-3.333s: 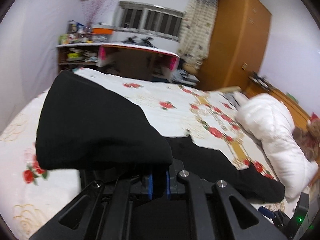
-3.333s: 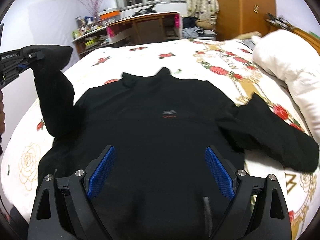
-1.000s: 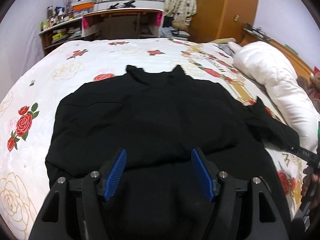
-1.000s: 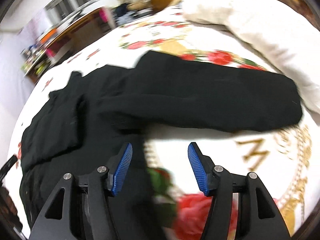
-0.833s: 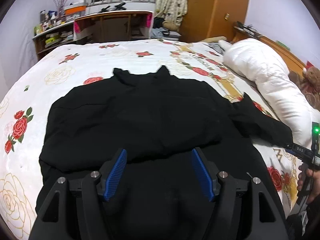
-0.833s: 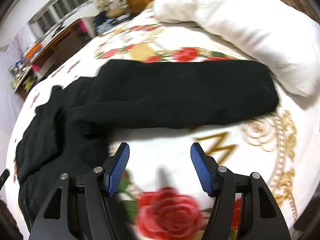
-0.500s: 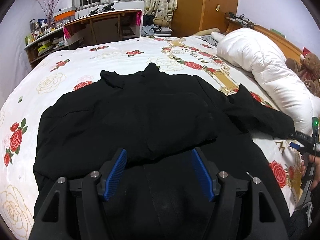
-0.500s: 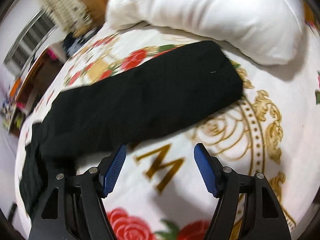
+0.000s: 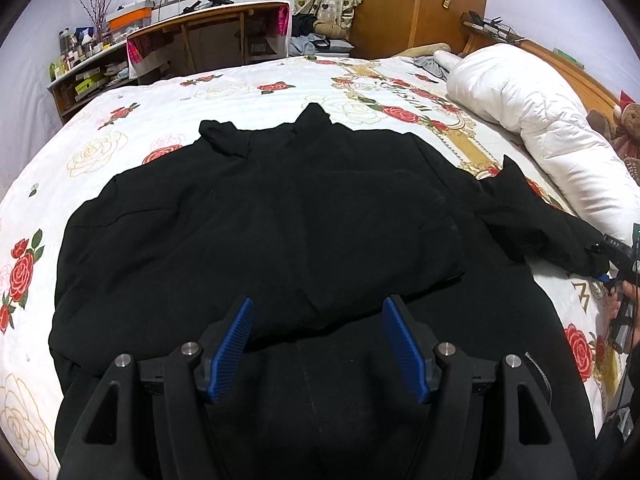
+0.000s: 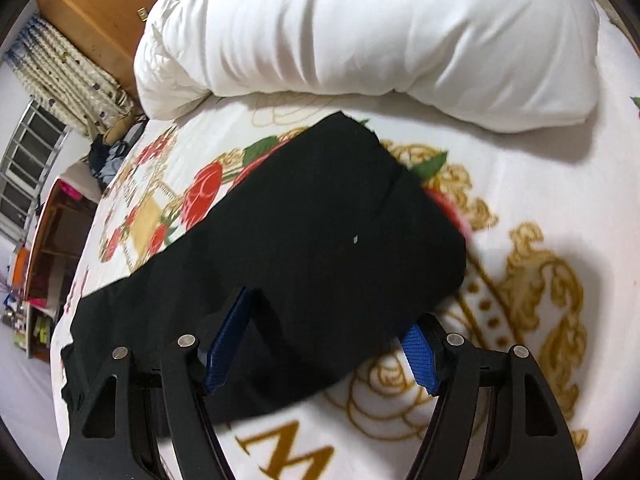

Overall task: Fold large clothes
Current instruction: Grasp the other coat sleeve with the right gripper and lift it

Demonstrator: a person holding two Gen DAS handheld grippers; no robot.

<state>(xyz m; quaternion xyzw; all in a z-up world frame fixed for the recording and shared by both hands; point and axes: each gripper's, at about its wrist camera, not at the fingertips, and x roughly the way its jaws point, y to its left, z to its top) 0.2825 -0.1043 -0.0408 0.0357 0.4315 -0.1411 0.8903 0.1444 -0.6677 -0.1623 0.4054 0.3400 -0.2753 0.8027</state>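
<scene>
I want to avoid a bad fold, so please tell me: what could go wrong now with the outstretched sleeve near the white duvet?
1. The right tool is open around the black sleeve, not at its cuff; gripping there may leave the cuff dangling.
2. The puffy white duvet lies close by, so a wide lift might brush it.
3. The left tool hovers open above the black jacket, so the body may shift.

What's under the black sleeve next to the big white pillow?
Under the sleeve lies the flowered bedsheet, with roses and gold swirls showing around its edges. The pattern directly beneath it is covered.
</scene>
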